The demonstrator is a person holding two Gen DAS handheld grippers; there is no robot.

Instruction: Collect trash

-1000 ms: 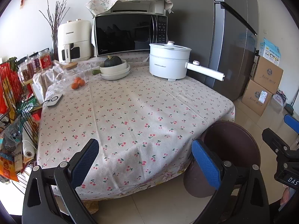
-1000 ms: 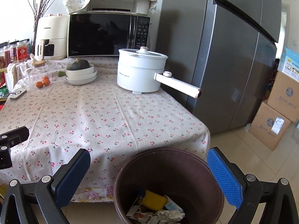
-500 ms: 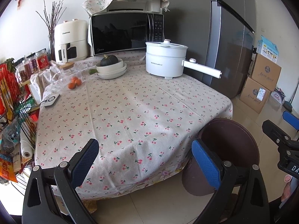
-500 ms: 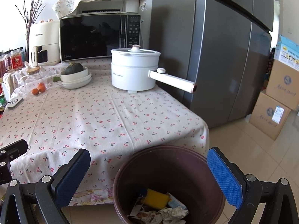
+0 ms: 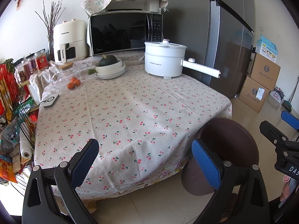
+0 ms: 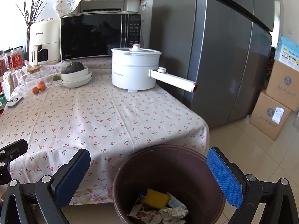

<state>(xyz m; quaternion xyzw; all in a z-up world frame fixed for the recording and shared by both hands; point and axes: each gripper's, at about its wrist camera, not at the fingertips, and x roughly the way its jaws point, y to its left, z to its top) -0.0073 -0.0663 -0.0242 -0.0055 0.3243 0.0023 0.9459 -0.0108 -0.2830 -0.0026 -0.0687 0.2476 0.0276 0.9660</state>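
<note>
Brown bin with crumpled trash inside

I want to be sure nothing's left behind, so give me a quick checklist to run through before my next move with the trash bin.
1. Left gripper empty and open: ok.
2. Right gripper empty and open: ok.
3. Trash bin upright on the floor beside the table: ok.
4. Collected trash, including a yellow sponge, lies inside the bin: ok.
5. Tablecloth free of loose trash in the open area: ok.
6. Trash behind the white pot or on the floor beneath the table: cannot tell.
</note>
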